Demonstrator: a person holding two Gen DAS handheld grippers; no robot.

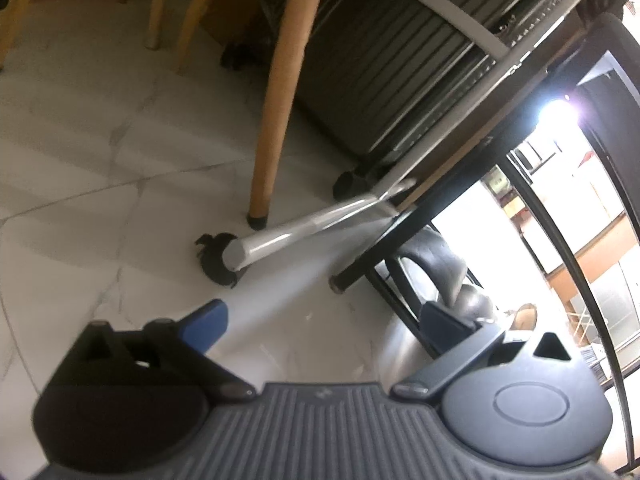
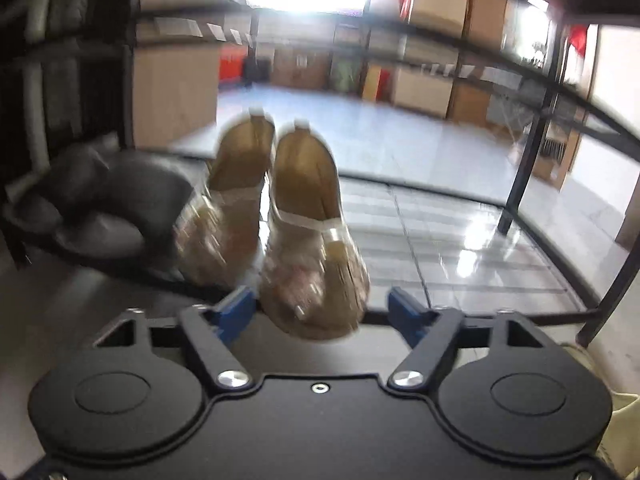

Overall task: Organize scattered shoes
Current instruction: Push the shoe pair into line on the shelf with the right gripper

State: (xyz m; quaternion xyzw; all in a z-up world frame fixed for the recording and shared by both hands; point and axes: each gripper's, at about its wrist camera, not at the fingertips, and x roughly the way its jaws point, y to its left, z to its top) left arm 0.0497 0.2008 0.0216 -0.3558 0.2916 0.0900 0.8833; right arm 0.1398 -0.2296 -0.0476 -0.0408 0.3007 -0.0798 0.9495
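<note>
Tan shoes (image 2: 276, 216) between spread right tongs (image 2: 322, 308)

**Tan shoes, black slippers, blue pads**

At the centre of the right wrist view, the pair of shoes (image 2: 280, 216) is golden tan inside, with clear, glittery uppers and a pale strap. Left of them, the slippers (image 2: 100, 204) are plain black. The rack frame (image 2: 524, 168) on the right is black, its shelf glossy grey. Both the right gripper (image 2: 322, 306) and left gripper (image 1: 324, 320) are black with blue pads. Upper centre in the left view, the chair leg (image 1: 280, 92) is light wood, black-tipped, over white, grey-veined floor tiles (image 1: 80, 160).
</note>
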